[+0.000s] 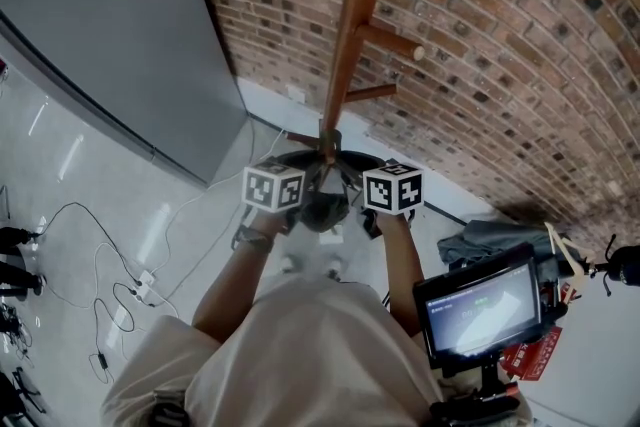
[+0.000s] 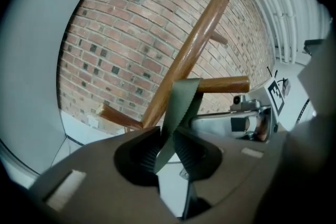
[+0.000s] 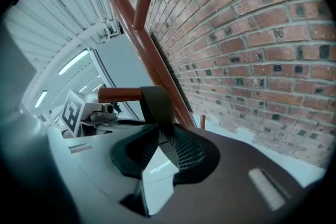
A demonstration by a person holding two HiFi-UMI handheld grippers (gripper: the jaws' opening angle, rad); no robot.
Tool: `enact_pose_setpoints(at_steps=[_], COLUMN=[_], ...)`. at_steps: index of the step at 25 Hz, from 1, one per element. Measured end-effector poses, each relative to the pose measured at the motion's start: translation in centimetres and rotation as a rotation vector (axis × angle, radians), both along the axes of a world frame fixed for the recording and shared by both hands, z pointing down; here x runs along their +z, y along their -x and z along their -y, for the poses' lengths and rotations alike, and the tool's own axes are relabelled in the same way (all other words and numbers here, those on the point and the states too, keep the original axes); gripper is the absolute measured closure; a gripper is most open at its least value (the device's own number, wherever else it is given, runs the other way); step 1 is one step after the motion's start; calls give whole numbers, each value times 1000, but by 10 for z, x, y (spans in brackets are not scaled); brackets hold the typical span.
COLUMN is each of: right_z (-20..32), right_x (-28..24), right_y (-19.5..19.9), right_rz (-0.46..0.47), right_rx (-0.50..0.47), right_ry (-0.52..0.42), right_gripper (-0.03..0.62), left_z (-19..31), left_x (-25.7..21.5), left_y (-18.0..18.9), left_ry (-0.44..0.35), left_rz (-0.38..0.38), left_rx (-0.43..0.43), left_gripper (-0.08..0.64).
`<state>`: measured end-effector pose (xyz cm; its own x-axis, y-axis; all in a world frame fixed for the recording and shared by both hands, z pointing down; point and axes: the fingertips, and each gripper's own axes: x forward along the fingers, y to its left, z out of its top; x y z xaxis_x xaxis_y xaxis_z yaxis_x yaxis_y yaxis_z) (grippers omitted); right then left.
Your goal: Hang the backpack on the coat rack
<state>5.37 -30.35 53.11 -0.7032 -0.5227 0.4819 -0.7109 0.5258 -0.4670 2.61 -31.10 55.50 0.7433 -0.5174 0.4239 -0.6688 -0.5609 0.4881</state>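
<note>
Jaws of the left gripper (image 2: 169,147) are pinched together on an olive strap (image 2: 181,105). Right gripper (image 3: 164,147) is the same, jaws clamped on that strap from the other side. Strap runs up from both grips and folds over a horizontal peg (image 2: 226,84) of the wooden coat rack (image 1: 350,25). Head view: both grippers sit side by side, close against the rack pole. The dark backpack (image 1: 322,210) hangs between and just below them, above the pale floor (image 1: 120,185). Brick wall (image 1: 500,35) is right behind the rack.
</note>
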Motion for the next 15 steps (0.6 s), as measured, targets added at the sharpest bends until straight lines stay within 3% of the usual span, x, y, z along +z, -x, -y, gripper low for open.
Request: enact_pose_setpoints(at_steps=[6, 15], right_z=[-1, -7], right_x=[-24, -70], right_y=[-12, -25], right_rz=[72, 18], right_rx=[46, 102], right_ry=[-50, -195], right_gripper=[531, 589], left_z=[-5, -9], left_x=[-17, -62], left_y=[8, 23], left_ry=[-49, -164], left_rz=[-23, -20], left_rx=[12, -11], left_gripper=[480, 548])
